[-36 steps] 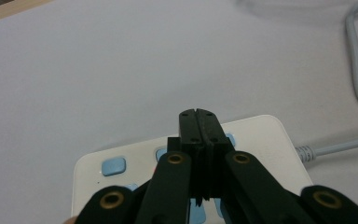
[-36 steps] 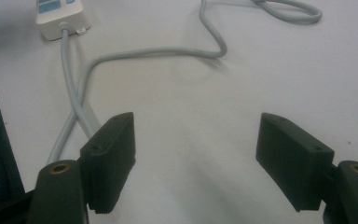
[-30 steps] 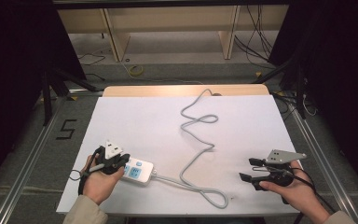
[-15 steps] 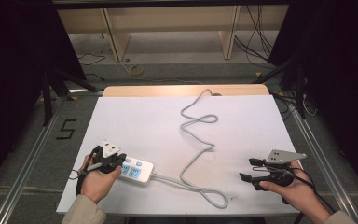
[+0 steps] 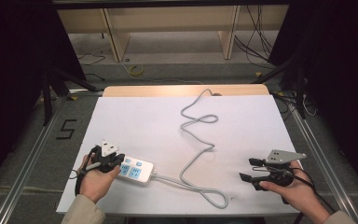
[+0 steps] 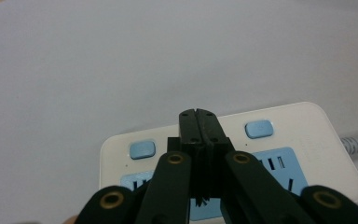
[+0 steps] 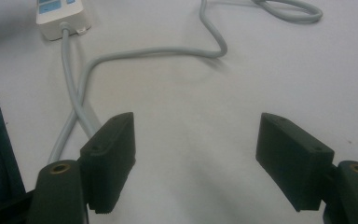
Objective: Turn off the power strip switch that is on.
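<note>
Grippers over a white power strip on the table.

My left gripper [image 6: 199, 122] has its jaws clenched together with nothing between them, tips poised over the power strip [image 5: 135, 169] between its two blue switches; the strip lies at the near left of the white table [image 5: 158, 121]. Its grey cable [image 5: 196, 140] snakes off toward the far edge. My right gripper [image 7: 198, 158] hangs released, jaws wide apart, above bare table at the near right.
</note>
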The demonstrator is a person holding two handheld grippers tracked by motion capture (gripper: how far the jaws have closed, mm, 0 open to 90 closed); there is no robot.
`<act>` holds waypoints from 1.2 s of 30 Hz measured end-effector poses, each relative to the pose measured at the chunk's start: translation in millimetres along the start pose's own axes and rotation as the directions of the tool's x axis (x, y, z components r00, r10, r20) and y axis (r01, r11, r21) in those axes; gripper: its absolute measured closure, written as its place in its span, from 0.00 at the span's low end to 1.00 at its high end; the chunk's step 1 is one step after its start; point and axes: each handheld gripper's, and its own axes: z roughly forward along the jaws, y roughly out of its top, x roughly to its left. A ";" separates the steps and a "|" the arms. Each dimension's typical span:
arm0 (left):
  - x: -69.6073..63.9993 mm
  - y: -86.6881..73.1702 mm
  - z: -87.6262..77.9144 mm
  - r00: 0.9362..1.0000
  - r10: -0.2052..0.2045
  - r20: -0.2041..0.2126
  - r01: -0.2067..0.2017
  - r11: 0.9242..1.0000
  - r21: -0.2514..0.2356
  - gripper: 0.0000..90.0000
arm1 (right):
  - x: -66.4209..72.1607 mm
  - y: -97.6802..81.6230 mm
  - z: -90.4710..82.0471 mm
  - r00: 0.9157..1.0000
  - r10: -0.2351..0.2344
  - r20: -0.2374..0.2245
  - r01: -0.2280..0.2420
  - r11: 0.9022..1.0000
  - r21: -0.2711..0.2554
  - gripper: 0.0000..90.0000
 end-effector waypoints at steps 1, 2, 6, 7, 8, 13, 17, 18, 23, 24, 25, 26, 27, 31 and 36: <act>0.2 0.4 0.6 1.000 -0.002 0.000 0.002 1.000 0.001 1.00 | 0.0 0.0 0.1 1.000 0.000 0.000 0.000 1.000 0.000 0.32; 0.5 1.0 1.5 1.000 -0.004 -0.001 0.004 1.000 0.002 1.00 | 0.0 0.0 0.2 1.000 0.000 0.000 0.000 1.000 0.000 0.32; -0.3 3.9 4.8 1.000 -0.008 0.006 0.008 1.000 0.007 1.00 | 0.0 0.2 0.8 1.000 0.001 0.000 -0.001 1.000 0.001 0.32; -0.7 4.5 5.7 1.000 -0.005 0.007 0.005 1.000 0.007 1.00 | 0.1 0.2 0.8 1.000 0.001 0.000 -0.001 1.000 0.002 0.32; -1.2 5.2 6.5 1.000 -0.006 0.009 0.006 1.000 0.009 1.00 | 0.2 0.2 0.8 1.000 0.002 0.000 -0.002 1.000 0.001 0.32; -2.5 8.0 9.8 1.000 -0.003 0.017 0.003 1.000 0.018 1.00 | -0.1 0.2 0.9 1.000 0.007 0.002 -0.007 1.000 0.001 0.32; -2.0 8.7 13.4 1.000 -0.008 0.025 0.007 1.000 0.029 1.00 | 0.0 0.2 1.2 1.000 0.006 0.001 -0.006 1.000 0.000 0.32; -1.9 8.9 14.2 1.000 -0.009 0.024 0.008 0.999 0.035 1.00 | 0.1 0.3 1.0 1.000 0.008 0.001 -0.008 1.000 0.001 0.32; -1.2 9.5 17.5 1.000 -0.011 0.028 0.010 0.999 0.046 1.00 | 0.0 0.2 1.0 1.000 0.009 0.001 -0.009 1.000 0.001 0.32; -0.8 9.4 18.1 1.000 -0.009 0.029 0.007 0.999 0.051 1.00 | -0.1 0.2 1.1 1.000 0.008 -0.001 -0.008 1.000 0.001 0.32; -0.8 9.2 19.1 0.999 -0.012 0.030 0.011 0.998 0.055 1.00 | -0.2 0.2 1.2 1.000 0.008 -0.001 -0.008 1.000 0.000 0.32; -0.5 8.9 19.9 0.999 -0.013 0.032 0.011 0.998 0.059 1.00 | -0.3 0.2 1.3 1.000 0.009 -0.001 -0.009 1.000 0.000 0.32; -0.1 8.8 20.5 0.999 -0.013 0.033 0.010 0.998 0.064 1.00 | -0.4 0.2 1.3 1.000 0.006 -0.001 -0.006 1.000 0.001 0.32; 1.9 9.1 22.5 0.999 -0.015 0.034 0.013 0.997 0.072 1.00 | -0.4 0.2 1.3 1.000 0.008 -0.003 -0.008 1.000 0.002 0.32; 1.3 9.6 26.5 0.999 -0.014 0.041 0.010 0.996 0.087 1.00 | -0.4 0.3 1.3 1.000 0.009 -0.002 -0.009 1.000 0.001 0.32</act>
